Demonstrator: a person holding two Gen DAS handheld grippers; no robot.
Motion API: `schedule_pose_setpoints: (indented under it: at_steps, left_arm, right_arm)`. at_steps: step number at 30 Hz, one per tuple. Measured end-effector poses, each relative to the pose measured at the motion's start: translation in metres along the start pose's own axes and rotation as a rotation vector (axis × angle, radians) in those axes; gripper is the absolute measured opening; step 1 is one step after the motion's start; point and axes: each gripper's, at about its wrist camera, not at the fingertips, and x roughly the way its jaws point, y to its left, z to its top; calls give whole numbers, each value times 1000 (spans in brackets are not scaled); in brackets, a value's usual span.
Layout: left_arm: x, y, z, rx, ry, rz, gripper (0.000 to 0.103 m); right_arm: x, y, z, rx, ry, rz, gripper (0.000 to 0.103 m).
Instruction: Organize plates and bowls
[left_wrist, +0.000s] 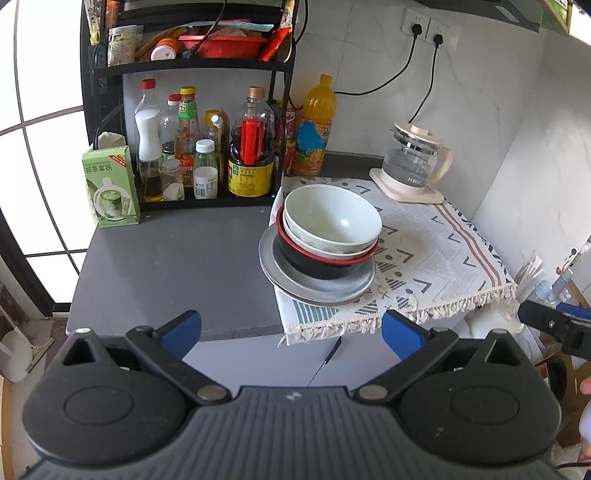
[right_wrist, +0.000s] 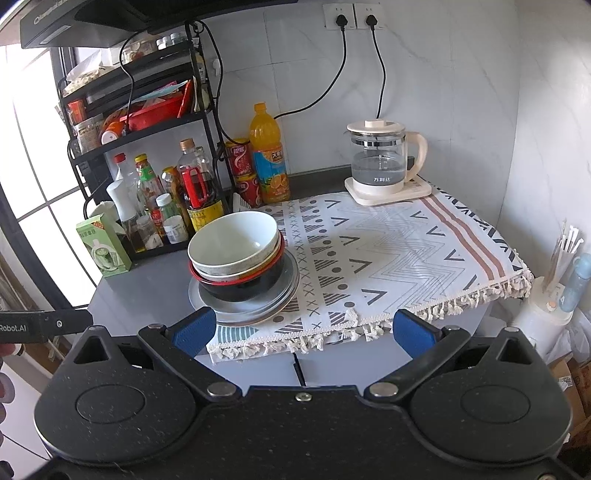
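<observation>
A stack of dishes stands on the counter at the left edge of a patterned cloth (left_wrist: 436, 251) (right_wrist: 388, 243). A pale white bowl (left_wrist: 332, 218) (right_wrist: 236, 240) is on top, nested in a speckled bowl and a black bowl with a red rim (left_wrist: 314, 266) (right_wrist: 243, 286). Under them lie grey plates (left_wrist: 288, 273) (right_wrist: 258, 308). My left gripper (left_wrist: 291, 332) is open, short of the stack, off the counter's front edge. My right gripper (right_wrist: 303, 328) is open too, with its left pad near the plates' front rim. Neither holds anything.
A black rack (left_wrist: 184, 66) with sauce bottles (left_wrist: 251, 147) stands at the back left, a green carton (left_wrist: 110, 184) beside it. An orange juice bottle (right_wrist: 267, 155), red cans (right_wrist: 242, 162) and a glass kettle (right_wrist: 380, 162) line the back wall. Bare grey counter (left_wrist: 177, 266) lies left of the stack.
</observation>
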Motion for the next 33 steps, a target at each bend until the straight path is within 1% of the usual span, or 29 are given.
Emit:
schedule_pose_setpoints:
  at_steps: [33]
  left_arm:
    - [5, -7, 1, 14, 12, -23, 103]
  right_arm:
    - [1, 0, -2, 16, 8, 8, 103]
